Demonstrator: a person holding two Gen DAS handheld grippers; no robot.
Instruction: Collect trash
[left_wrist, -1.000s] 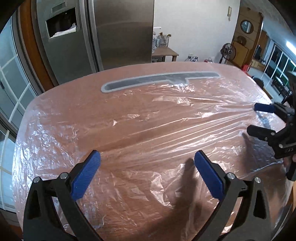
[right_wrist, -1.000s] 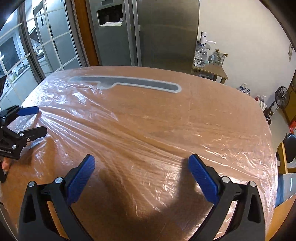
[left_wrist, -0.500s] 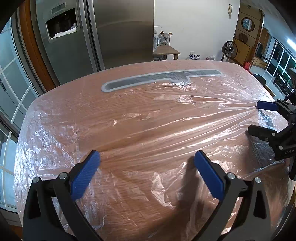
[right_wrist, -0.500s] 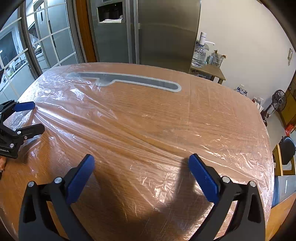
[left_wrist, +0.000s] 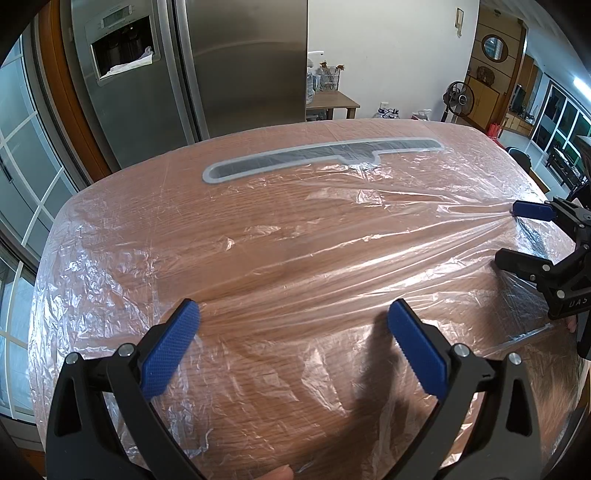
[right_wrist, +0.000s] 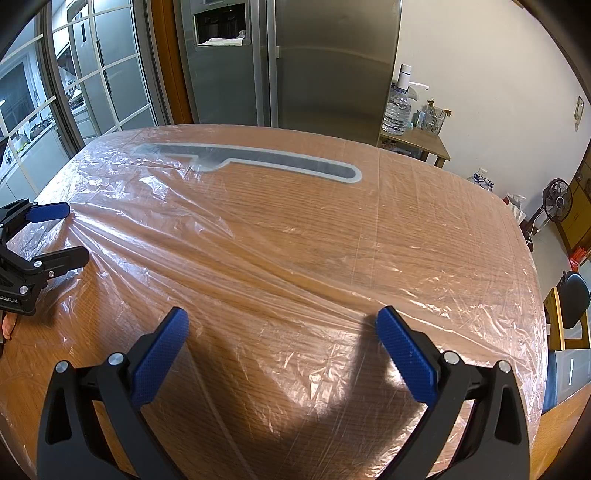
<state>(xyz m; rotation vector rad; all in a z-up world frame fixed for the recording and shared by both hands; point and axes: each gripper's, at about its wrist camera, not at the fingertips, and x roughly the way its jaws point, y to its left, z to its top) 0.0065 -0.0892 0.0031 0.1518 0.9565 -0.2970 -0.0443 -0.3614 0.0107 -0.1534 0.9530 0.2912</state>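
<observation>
Blue ribbed pads (left_wrist: 168, 352) line the fingers of the left gripper (left_wrist: 293, 345), which stand wide apart with nothing between them, low over the near edge of the table (left_wrist: 258, 229). The right gripper (right_wrist: 282, 350) has the same blue pads (right_wrist: 159, 360), likewise spread wide and holding nothing, over its own stretch of the near edge.

From the left wrist view, the right gripper (left_wrist: 506, 236) shows at the table's right edge, its upper blue tip touching the film (left_wrist: 314, 258) at a spot where tight pleats fan out across the sheet; whether it pins the film cannot be told. From the right wrist view, the left gripper (right_wrist: 75, 234) shows at the left edge, and pleats fan from its upper tip in the same way.

Clear plastic film covers the whole wooden top, crinkled and loose along the left, right and near edges, drawn into long diagonal ridges across the middle. Near the far edge, a long grey slot (left_wrist: 321, 157) with a pale rim lies under the film.

Beyond the far edge stands a steel fridge (left_wrist: 207, 66) with a dispenser recess in its left door. Right of it, against the white wall, a small side table (right_wrist: 417, 142) carries a water bottle (right_wrist: 397, 109). A standing fan (right_wrist: 556, 201) is farther right, and glazed doors (right_wrist: 92, 74) run along the left.
</observation>
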